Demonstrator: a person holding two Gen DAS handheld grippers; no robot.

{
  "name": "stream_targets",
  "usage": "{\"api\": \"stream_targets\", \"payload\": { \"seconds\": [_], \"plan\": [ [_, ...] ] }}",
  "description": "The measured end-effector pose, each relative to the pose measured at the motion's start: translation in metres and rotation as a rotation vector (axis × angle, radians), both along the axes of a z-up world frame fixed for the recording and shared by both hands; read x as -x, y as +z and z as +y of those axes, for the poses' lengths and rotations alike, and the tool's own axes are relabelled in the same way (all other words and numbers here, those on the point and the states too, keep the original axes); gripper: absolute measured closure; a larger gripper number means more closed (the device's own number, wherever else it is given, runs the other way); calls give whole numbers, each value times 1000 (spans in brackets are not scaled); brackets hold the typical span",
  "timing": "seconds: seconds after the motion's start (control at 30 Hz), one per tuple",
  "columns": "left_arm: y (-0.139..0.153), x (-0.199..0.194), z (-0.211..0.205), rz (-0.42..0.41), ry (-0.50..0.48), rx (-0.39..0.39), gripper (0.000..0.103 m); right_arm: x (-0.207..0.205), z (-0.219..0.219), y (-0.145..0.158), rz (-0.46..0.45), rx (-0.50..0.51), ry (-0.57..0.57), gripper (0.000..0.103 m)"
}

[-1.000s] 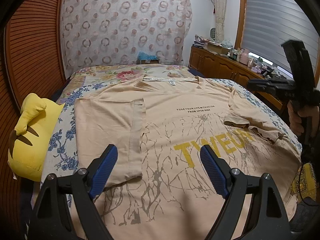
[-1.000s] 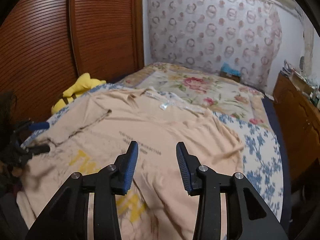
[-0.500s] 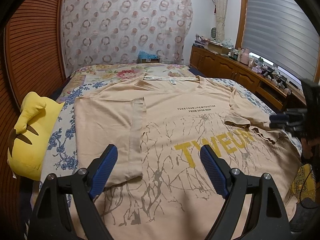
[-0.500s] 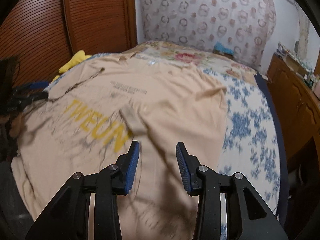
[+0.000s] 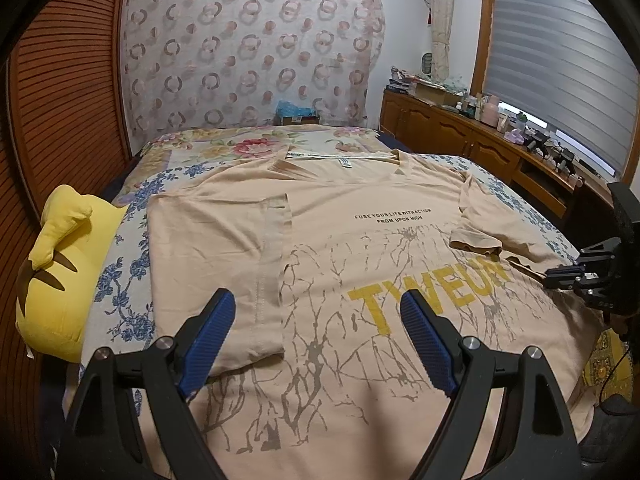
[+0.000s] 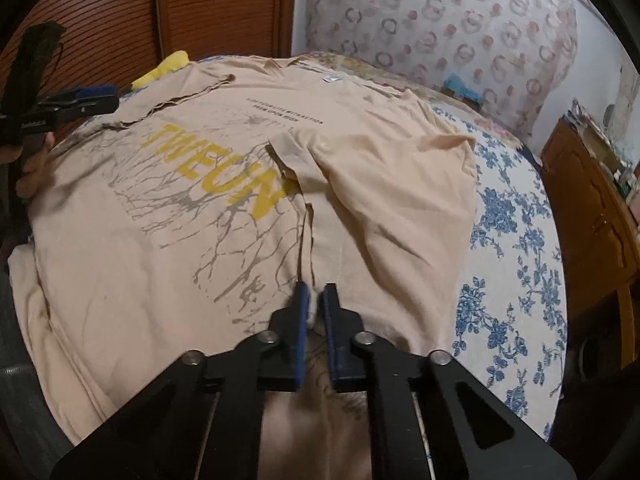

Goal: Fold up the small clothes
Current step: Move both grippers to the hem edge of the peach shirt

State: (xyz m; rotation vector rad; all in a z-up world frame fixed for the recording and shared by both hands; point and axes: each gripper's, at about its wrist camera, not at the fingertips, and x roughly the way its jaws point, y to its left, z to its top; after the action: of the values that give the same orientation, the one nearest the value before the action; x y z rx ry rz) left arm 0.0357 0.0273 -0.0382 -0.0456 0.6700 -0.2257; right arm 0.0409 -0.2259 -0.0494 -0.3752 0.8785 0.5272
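Two grippers work over one beige T-shirt [image 5: 344, 240] that lies spread on the bed [image 5: 120, 280], print side up, collar toward the far wall. We hold the left gripper [image 5: 316, 332] above the near hem with its blue pads spread wide and nothing between them; the shirt lies flat beneath. On our left the shirt's side is already folded inward, its sleeve [image 5: 274, 256] lying as a straight band down the front. On our right the other sleeve [image 5: 476, 240] sits crumpled on the chest beside the yellow lettering. We see the right gripper [image 6: 314, 308] down at the shirt's right edge, its pads pressed nearly together with a ridge of beige cloth pinched up between them, close to the side seam. From the left view that same gripper shows only as a dark shape at the far right edge, so we cannot tell its grip from there. A yellow plush [image 5: 60, 272] rests against the wooden wall on the left of the bed, touching the floral sheet and just beside the shirt's folded edge.
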Motion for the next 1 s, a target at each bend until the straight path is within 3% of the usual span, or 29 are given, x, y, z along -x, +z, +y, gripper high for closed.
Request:
{"api": "stream_targets", "payload": {
  "seconds": [0.33, 0.47, 0.63, 0.7, 0.77, 1.0],
  "plan": [
    [-1, -3, 8, 3, 12, 9, 17, 12, -17, 19, 26, -94, 6, 101],
    [0, -7, 14, 2, 32, -3, 17, 7, -21, 26, 3, -109, -24, 87],
    [2, -15, 22, 2, 58, -20, 17, -9, -25, 33, -40, -109, -61, 78],
    [3, -20, 25, 4, 64, -26, 17, -19, -26, 34, -44, -112, -72, 71],
    [5, -25, 29, 6, 73, -34, 17, -31, -27, 33, -45, -110, -83, 58],
    [6, -53, 48, 22, 102, -53, 17, -83, -35, 28, -50, -107, -152, 56]
  ]
}}
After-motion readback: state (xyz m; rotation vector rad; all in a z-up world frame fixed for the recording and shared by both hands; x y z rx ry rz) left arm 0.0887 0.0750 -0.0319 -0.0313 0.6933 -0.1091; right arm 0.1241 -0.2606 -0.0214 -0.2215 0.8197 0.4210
